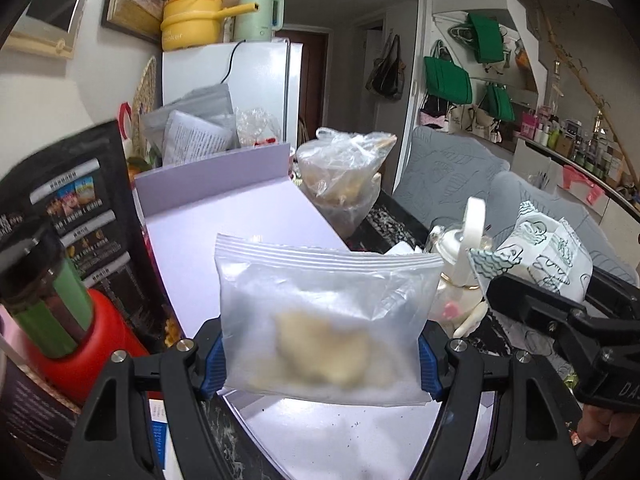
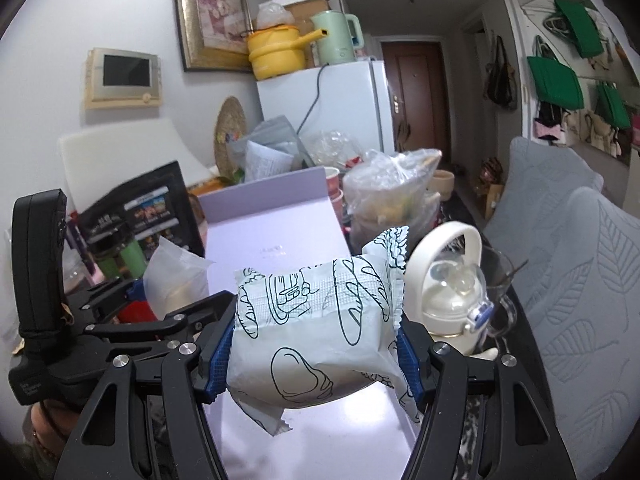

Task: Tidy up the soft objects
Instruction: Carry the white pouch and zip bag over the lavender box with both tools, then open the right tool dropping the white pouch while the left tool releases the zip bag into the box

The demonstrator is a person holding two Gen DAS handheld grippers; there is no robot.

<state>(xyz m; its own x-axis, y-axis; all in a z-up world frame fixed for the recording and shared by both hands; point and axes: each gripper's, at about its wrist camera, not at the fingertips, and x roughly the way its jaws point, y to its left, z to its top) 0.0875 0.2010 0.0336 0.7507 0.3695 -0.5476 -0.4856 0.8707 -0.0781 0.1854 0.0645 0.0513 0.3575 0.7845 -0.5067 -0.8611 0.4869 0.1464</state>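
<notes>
My left gripper [image 1: 320, 364] is shut on a clear zip bag [image 1: 324, 320] with a pale yellowish lump inside, held above the lilac box lid [image 1: 240, 216]. My right gripper [image 2: 316, 360] is shut on a puffy white packet printed with bread drawings [image 2: 316, 328], its blue pads pressing both sides. In the left wrist view the packet [image 1: 548, 256] and the right gripper's black frame [image 1: 560, 312] show at the right. In the right wrist view the zip bag [image 2: 176, 276] and the left gripper's frame [image 2: 120, 320] show at the left. Both loads hang over the lilac surface [image 2: 272, 240].
A red-based jar with a green band [image 1: 60, 320] and a black printed box [image 1: 76, 208] stand at the left. A white kettle-like bottle [image 2: 448, 292], a filled plastic bag [image 2: 392, 192], a white fridge [image 2: 328, 108] and a grey cushioned sofa [image 2: 560, 240] crowd the right and back.
</notes>
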